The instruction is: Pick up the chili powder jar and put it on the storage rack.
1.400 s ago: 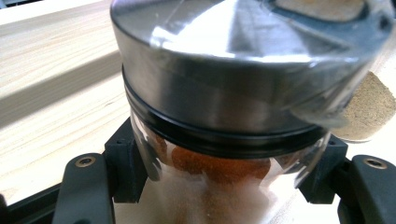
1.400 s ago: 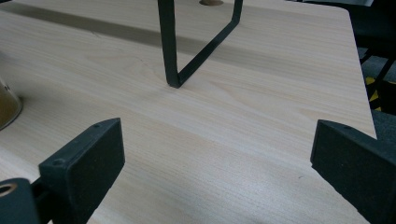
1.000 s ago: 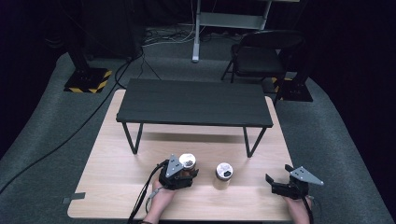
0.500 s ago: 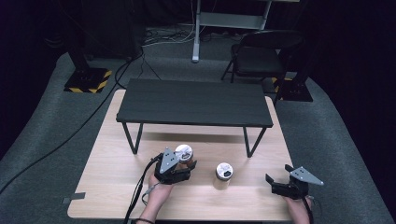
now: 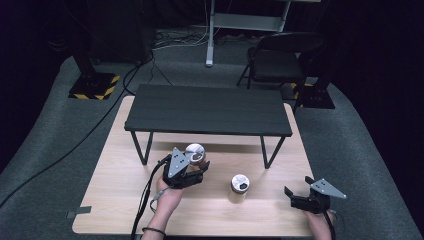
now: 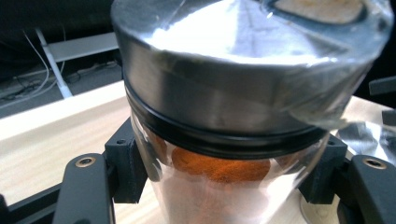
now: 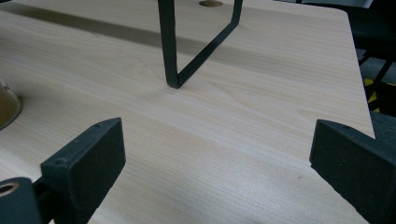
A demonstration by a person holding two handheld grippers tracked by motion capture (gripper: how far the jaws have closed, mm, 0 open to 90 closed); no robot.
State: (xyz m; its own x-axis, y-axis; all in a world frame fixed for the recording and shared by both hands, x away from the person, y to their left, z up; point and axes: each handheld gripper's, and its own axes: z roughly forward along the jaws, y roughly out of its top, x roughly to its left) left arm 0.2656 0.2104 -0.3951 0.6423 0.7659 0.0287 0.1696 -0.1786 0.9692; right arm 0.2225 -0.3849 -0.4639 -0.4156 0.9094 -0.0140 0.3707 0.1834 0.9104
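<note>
Left tool (image 5: 192,172) pinching clear glass spice jar with steel lid (image 5: 195,154); right tool (image 5: 305,197) spread, idle. Could slip if squeeze slackens mid-air.

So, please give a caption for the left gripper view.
Left gripper clamps a glass spice jar below its metal lid.

The jar (image 6: 224,154) is clear glass with orange-brown powder inside, a black ring and a shiny silver lid (image 5: 194,150); the second jar (image 5: 239,188) has a silver lid over tan contents. The table (image 5: 120,200) is pale wood grain, the raised shelf (image 5: 207,110) matt black, the stand bases (image 5: 95,86) striped yellow and black
</note>
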